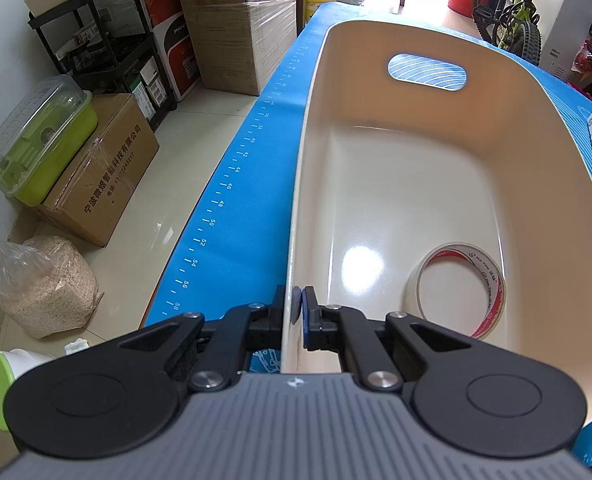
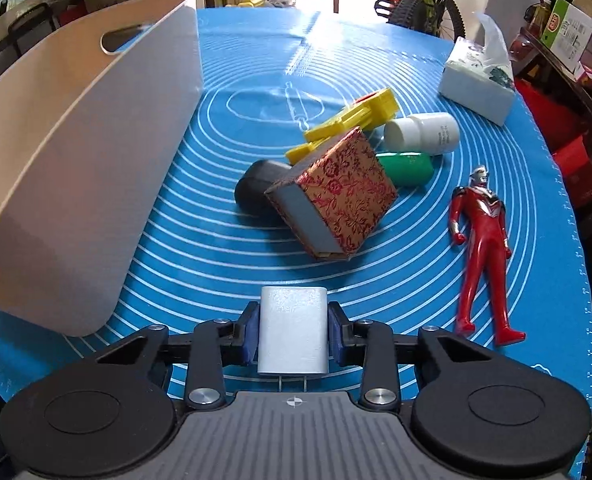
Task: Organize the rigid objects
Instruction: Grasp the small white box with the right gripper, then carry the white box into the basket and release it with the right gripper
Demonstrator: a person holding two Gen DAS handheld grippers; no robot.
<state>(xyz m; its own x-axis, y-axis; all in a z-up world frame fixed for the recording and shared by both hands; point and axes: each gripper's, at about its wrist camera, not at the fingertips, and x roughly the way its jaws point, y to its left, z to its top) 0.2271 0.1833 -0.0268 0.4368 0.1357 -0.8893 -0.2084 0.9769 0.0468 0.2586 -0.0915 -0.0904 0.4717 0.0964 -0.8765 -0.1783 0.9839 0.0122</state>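
Item: silver block [image 2: 293, 330], lower centre of the right view, pinched between the right gripper [image 2: 293, 336] fingers; its smooth sides may slip. Bin [image 1: 415, 200]: near rim clamped by the closed left gripper [image 1: 297, 312], apparently tilted; tape roll [image 1: 455, 288] inside could slide. Brocade box [image 2: 335, 196], red figure [image 2: 481, 256] wait on the surface [image 2: 216, 256].
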